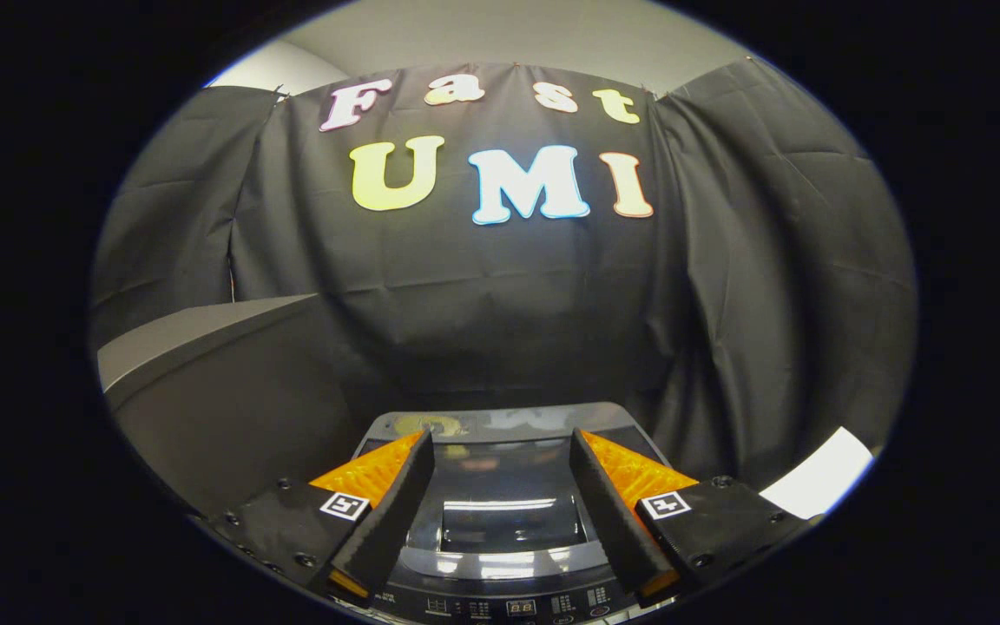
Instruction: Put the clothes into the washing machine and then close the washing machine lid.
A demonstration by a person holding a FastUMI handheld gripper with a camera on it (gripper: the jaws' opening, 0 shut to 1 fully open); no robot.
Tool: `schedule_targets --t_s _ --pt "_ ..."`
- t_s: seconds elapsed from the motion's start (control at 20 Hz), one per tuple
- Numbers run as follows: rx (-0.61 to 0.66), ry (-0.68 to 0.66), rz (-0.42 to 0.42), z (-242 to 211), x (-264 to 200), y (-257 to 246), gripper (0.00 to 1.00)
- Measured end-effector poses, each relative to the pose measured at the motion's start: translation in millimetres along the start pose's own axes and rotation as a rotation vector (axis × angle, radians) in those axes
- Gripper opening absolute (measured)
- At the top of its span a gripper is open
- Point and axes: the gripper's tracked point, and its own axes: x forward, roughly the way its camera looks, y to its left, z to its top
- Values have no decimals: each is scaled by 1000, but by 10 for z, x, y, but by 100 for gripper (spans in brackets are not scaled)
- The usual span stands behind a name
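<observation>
Big grey box point(222, 382) sits far left, its near end cut off. I see the washing machine point(500, 512) below w/ lid point(504, 499) down, glossy; can't see inside, so clothes can't be made out. Control panel partly cut off nearest me. Gripper point(500, 451) hovers over lid, fingers spread wide, holding nothing.

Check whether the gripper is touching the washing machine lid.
Cannot tell. In the gripper view the open gripper has the shut lid showing between its fingers, but the view along them shows neither contact nor gap.
</observation>
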Motion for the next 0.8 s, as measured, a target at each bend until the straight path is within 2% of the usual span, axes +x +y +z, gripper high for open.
schedule_targets --t_s 0.15,0.3,0.55,0.8 --pt "-10 32 6 -196 -67 19 98" --pt "3 32 12 -209 -135 38 98" --pt "25 -10 21 11 -301 110 98" --pt "4 -79 31 354 -672 184 97"
